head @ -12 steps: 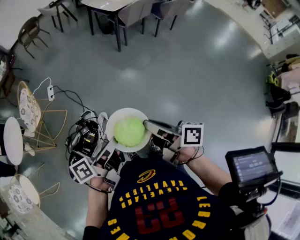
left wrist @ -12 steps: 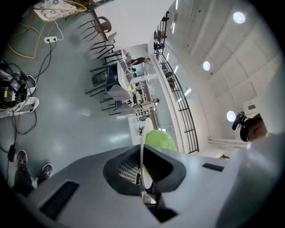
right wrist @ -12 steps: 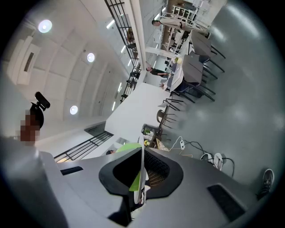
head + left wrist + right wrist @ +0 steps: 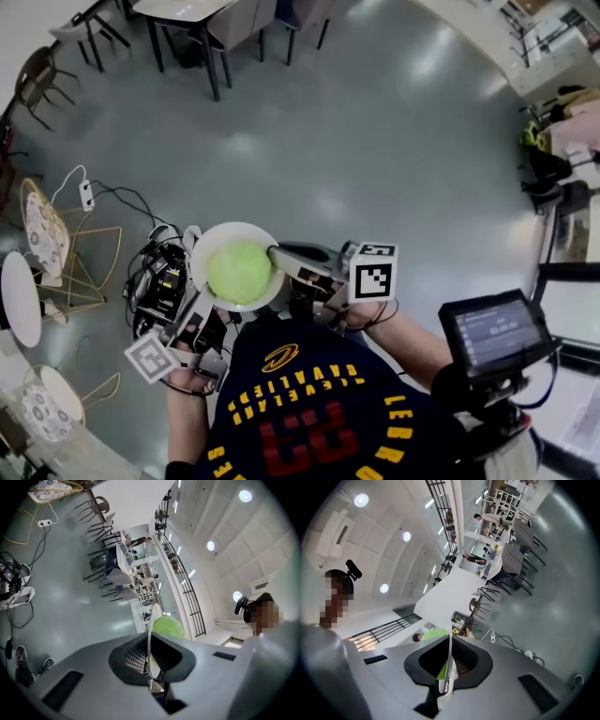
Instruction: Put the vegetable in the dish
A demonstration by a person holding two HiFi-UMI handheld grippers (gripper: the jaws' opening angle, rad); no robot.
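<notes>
Green vegetable (image 4: 239, 272), a round leafy head, maybe cabbage, sits in the white dish (image 4: 204, 249), filling most of the bowl. The main step looks done: the vegetable is in and nothing else green is loose in view.

The dish is not on any surface. It is held in the air in front of the person's chest, between both tools. The left gripper (image 4: 208, 300) is clamped on the near-left rim. Its own view shows the thin dish edge (image 4: 149, 641) pinched between the jaws, with the vegetable (image 4: 168, 626) just past it. The right gripper (image 4: 277, 255) is clenched on the opposite rim. Its view shows the same white edge (image 4: 448, 663) between the jaws and the green (image 4: 433, 634) behind. What is left, at a guess, is setting the dish down somewhere and letting go.

No table lies under the dish, only a grey glossy floor (image 4: 375, 141) well below. The room is large and open, with dark tables and chairs (image 4: 187, 19) far off, a wire chair (image 4: 42, 225), a power strip with cable (image 4: 86, 194) on the floor, and a small screen device (image 4: 497, 328) on the person's right.
</notes>
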